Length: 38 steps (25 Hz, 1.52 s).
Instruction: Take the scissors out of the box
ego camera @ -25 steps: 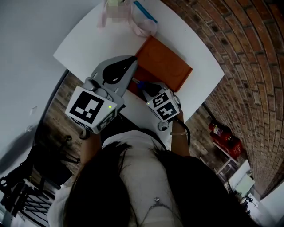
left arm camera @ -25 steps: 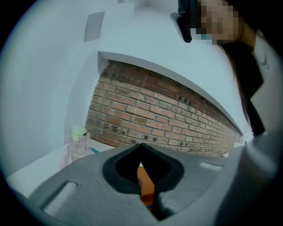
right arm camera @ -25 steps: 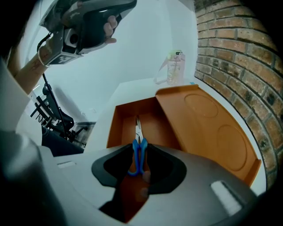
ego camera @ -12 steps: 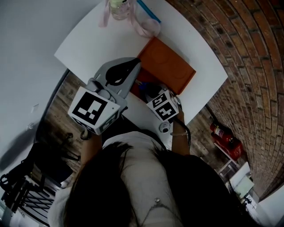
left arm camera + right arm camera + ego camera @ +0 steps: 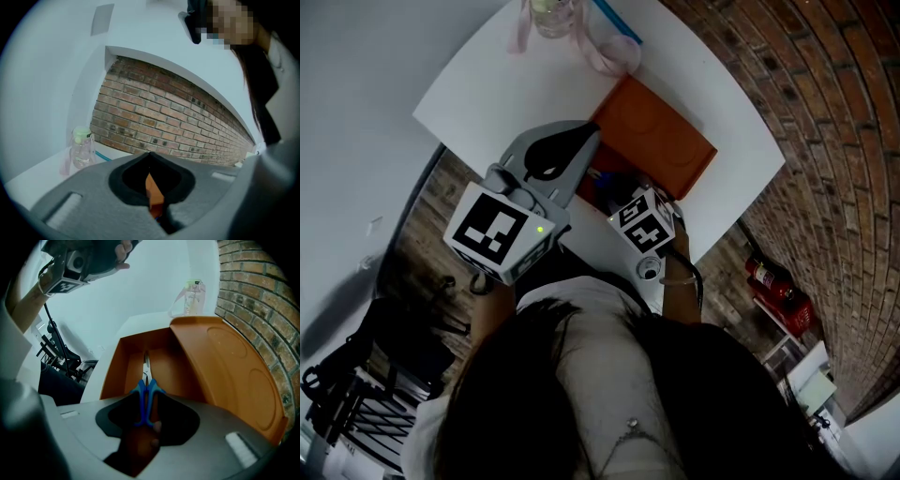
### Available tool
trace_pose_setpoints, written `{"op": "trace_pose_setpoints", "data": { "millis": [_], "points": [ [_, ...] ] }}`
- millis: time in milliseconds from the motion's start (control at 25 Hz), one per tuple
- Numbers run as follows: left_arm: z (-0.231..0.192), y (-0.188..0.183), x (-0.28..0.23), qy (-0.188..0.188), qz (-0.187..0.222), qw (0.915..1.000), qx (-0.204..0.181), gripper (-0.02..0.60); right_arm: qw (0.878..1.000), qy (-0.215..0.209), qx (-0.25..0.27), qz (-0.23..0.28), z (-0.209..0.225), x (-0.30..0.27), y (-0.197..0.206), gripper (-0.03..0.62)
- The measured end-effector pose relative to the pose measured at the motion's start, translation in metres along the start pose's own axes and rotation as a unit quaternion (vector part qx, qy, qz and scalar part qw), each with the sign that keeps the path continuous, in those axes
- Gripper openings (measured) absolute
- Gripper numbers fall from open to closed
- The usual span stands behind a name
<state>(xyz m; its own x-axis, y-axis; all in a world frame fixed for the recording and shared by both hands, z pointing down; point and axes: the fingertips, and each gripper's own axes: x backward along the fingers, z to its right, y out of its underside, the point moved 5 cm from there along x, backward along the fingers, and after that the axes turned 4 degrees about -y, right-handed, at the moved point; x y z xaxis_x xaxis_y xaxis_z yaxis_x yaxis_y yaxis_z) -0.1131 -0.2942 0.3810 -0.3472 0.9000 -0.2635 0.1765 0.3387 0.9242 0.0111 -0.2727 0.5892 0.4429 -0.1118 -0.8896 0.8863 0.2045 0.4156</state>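
An orange box [image 5: 164,357] lies open on the white table [image 5: 516,84], its lid [image 5: 229,366] folded back toward the brick wall. Blue-handled scissors [image 5: 146,390] lie inside, blades pointing away. My right gripper [image 5: 149,404] points steeply down into the box's near end. Its jaws are opening, and the scissor handles stand between them with dark space on both sides. In the head view the right gripper [image 5: 614,192] covers the scissors. My left gripper [image 5: 579,133] hovers beside the box's left edge with its jaws together, holding nothing. An orange sliver shows below the left gripper [image 5: 150,154].
A clear bottle [image 5: 82,147] with a green cap stands at the table's far end beside a blue strip [image 5: 614,21]. A brick wall [image 5: 262,310] runs along the lid side. A red fire extinguisher [image 5: 773,281] and dark stands sit on the floor.
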Motion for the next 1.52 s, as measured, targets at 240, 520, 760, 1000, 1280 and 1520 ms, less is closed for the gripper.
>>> {"op": "trace_pose_setpoints", "data": {
  "millis": [240,520,760,1000,1280,1520],
  "points": [
    [-0.002,0.001,-0.002,0.000,0.000,1.0000,0.004,0.000,1.000,0.003,0.012,-0.012,0.000,-0.003,0.000,0.141],
    [-0.004,0.001,0.000,-0.001,-0.001,1.0000,0.002,0.000,0.999,0.028,0.030,-0.017,0.000,-0.004,0.002,0.113],
    [-0.002,0.001,0.001,0.003,0.005,1.0000,0.004,0.000,0.999,0.036,0.030,-0.014,0.000,-0.006,0.002,0.106],
    [0.002,-0.001,0.005,0.004,0.007,1.0000,-0.002,0.000,0.998,0.050,0.030,-0.006,-0.002,-0.005,0.003,0.101],
    [0.003,-0.005,0.013,-0.001,0.017,0.9999,-0.003,0.000,0.997,0.064,0.045,-0.011,-0.004,-0.006,0.003,0.100],
    [0.006,-0.009,0.021,-0.004,0.022,0.9997,-0.004,0.000,0.995,0.083,0.060,-0.015,-0.006,-0.004,0.004,0.097]
  ]
}}
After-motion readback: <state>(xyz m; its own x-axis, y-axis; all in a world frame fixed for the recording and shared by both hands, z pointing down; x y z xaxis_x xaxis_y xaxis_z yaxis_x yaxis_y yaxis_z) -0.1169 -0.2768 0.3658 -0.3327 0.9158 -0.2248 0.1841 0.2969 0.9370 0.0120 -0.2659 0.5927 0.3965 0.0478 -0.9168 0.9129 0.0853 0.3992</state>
